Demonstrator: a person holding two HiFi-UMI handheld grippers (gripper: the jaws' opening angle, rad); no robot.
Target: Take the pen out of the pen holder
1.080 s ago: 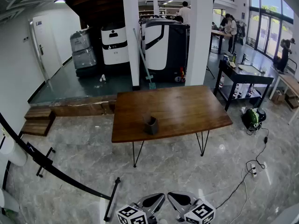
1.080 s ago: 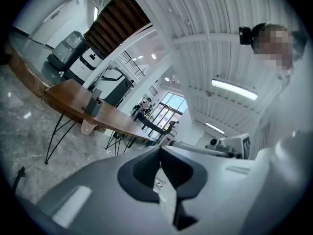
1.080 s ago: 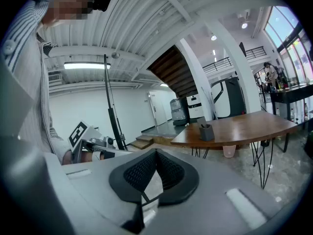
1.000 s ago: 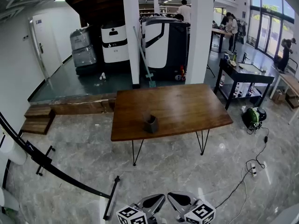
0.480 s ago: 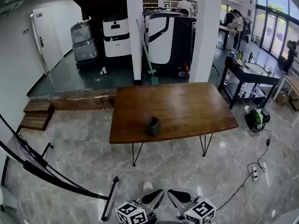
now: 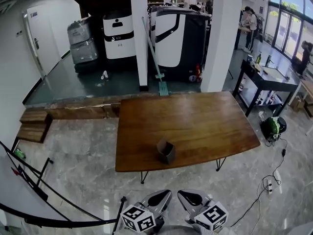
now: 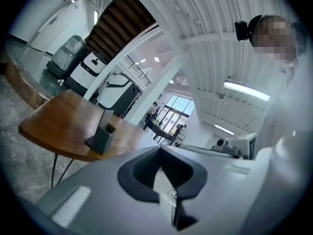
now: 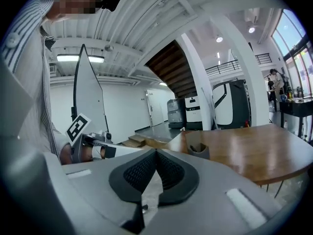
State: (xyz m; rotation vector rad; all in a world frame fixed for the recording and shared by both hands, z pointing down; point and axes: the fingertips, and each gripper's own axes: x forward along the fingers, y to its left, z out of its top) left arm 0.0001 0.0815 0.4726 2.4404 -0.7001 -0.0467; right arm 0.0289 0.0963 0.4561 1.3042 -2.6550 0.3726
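Note:
A dark grey pen holder [image 6: 166, 151] stands near the front edge of the wooden table [image 6: 195, 121]. It also shows in the left gripper view, where the pen holder [image 7: 103, 135] has a dark pen end sticking out of its top, and in the right gripper view as a small pen holder [image 8: 198, 150]. My left gripper [image 6: 157, 199] and right gripper [image 6: 190, 199] sit side by side at the bottom of the head view, short of the table. Both are shut on nothing, the left gripper [image 7: 160, 148] and right gripper [image 8: 156, 152] with pads meeting.
Two white pillars [image 6: 138, 33] and grey-white machines [image 6: 178, 28] stand behind the table. A black side table [image 6: 269, 80] is at the right, with cables and a green-black device [image 6: 273, 127] on the floor. Black stand legs [image 6: 34, 185] cross the floor at the left, beside wooden steps [image 6: 33, 124].
The view has come closer to the table, which now looks larger, and the pen holder sits lower in the picture. Both grippers stay shut at the bottom edge.

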